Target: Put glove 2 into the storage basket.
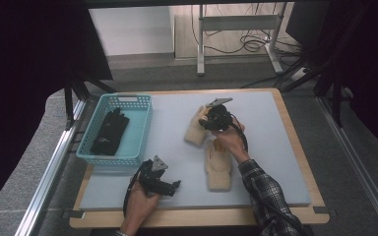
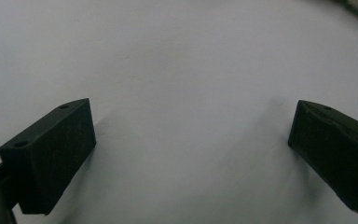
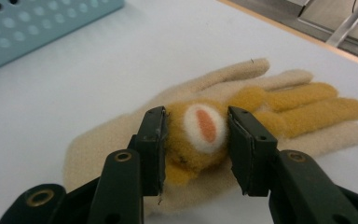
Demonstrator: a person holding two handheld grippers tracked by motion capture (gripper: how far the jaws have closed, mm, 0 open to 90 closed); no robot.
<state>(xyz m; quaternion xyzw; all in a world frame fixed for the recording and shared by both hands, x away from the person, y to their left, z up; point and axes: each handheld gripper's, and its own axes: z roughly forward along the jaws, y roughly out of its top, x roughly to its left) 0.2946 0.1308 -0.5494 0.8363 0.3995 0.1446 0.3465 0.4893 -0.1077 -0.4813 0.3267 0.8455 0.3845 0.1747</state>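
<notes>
- Right gripper clamping its jaws on the raised mustard-yellow patch of a beige glove, the pads pressing the patch from both sides around its white-and-orange spot.
- Lying flat on the grey mat, that glove, its fingers pointing away from the right gripper's camera, toward the far wooden edge of the table.
- Hovering over the same glove in the high view, right gripper, near the middle of the mat and well apart from the basket.
- Lying just beside the held glove, toward the person, a second beige glove.
- Resting in the pale blue basket at the left of the mat, a black glove.
- Left gripper sitting low at the near edge of the mat, jaws spread wide.
- Left gripper facing bare grey mat, with nothing between the jaws.
</notes>
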